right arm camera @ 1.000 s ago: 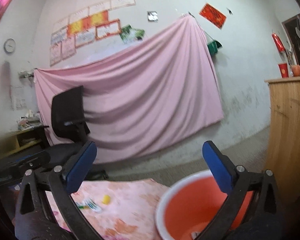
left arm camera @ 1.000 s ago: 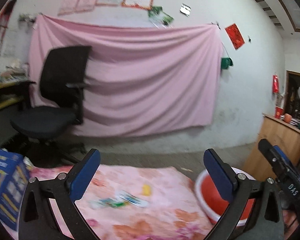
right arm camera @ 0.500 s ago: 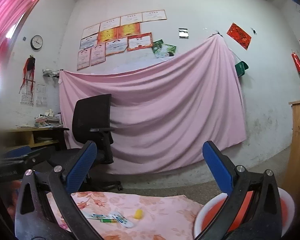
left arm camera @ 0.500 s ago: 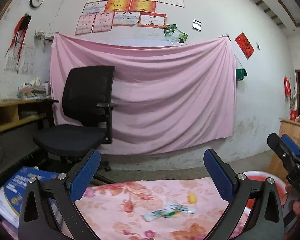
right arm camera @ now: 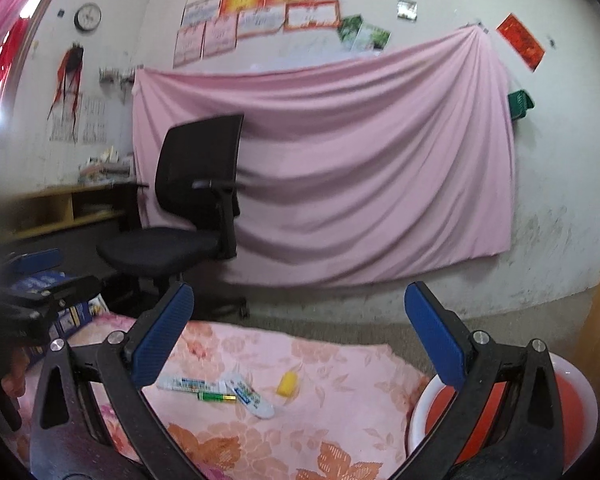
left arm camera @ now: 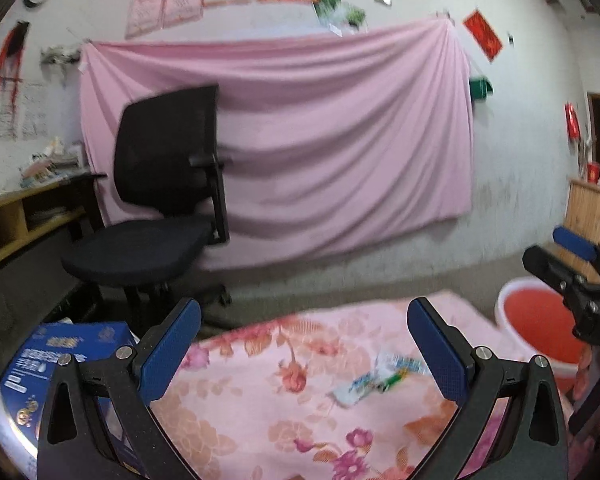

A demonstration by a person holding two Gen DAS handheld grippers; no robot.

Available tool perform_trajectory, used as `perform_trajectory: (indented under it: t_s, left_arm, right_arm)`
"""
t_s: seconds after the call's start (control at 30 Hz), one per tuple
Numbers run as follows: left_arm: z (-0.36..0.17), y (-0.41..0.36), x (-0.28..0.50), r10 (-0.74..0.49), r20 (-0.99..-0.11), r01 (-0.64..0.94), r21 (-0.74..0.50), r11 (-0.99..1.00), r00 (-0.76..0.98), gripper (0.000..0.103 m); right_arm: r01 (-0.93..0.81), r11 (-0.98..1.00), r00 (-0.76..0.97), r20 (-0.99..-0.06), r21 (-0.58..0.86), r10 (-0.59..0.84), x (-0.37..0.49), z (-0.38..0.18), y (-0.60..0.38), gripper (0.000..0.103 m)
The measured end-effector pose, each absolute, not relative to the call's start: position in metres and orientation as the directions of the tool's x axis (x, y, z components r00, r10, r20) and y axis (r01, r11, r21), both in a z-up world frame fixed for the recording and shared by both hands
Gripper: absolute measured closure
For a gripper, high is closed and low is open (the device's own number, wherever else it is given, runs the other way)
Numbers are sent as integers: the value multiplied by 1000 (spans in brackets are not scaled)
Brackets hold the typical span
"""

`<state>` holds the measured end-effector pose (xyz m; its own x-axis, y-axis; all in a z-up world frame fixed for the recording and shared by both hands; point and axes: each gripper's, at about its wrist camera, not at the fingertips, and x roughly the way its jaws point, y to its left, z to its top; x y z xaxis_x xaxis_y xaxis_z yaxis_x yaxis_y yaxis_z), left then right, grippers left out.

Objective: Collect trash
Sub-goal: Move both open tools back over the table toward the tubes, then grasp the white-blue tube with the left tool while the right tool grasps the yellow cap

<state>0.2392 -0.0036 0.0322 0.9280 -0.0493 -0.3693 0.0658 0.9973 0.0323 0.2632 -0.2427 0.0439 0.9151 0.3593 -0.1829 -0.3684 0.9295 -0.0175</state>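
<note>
Left gripper (left arm camera: 304, 344) and right gripper (right arm camera: 298, 328): fingers spread wide, nothing held, both above the pink floral-cloth surface (right arm camera: 340, 412). Trash lies mid-cloth: white printed wrappers (right arm camera: 252, 398), a green tube (right arm camera: 216, 397), and a small yellow piece (right arm camera: 287, 383) just beside them. Red plastic basin with white rim (right arm camera: 572, 408) sits at the cloth's right edge.

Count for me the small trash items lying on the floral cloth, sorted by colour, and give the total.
White printed wrappers, flat and long: 2
Green thin stick-shaped item: 1
Yellow small rounded piece: 1
Total: 4 items on the pink floral cloth; neither hand-held gripper holds any of them.
</note>
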Motion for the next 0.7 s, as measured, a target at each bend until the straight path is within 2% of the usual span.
perform_trajectory:
  t_s: [0.2, 0.23, 0.27, 0.37, 0.47, 0.53, 0.7]
  left_arm:
    - [7, -7, 269, -84, -518, 115, 28, 993, 851, 4]
    - [3, -8, 273, -87, -538, 125, 35, 991, 839, 9]
    - [-2, -10, 278, -96, -563, 142, 38, 989, 821, 19]
    - [-19, -14, 293, -136, -640, 195, 23, 980, 756, 35]
    - [-37, -18, 309, -162, -706, 233, 4, 972, 690, 39]
    - [-48, -19, 321, -189, -749, 252, -30, 967, 636, 48]
    - [-62, -25, 339, -222, -805, 292, -65, 954, 549, 49]
  right_arm:
    - [-380, 924, 865, -366, -32, 343, 295, 22, -226, 0]
    - [-388, 921, 847, -408, -34, 342, 302, 16, -222, 1]
    - [-396, 918, 832, -435, -32, 344, 306, 12, -220, 6]
    - [-413, 911, 777, -528, -18, 342, 322, -3, -215, 19]
    - [-433, 901, 713, -608, 11, 349, 337, -15, -212, 26]
    - [-435, 900, 683, -643, 24, 347, 343, -21, -211, 28]
    - [-442, 895, 605, -715, 64, 350, 364, -34, -207, 34]
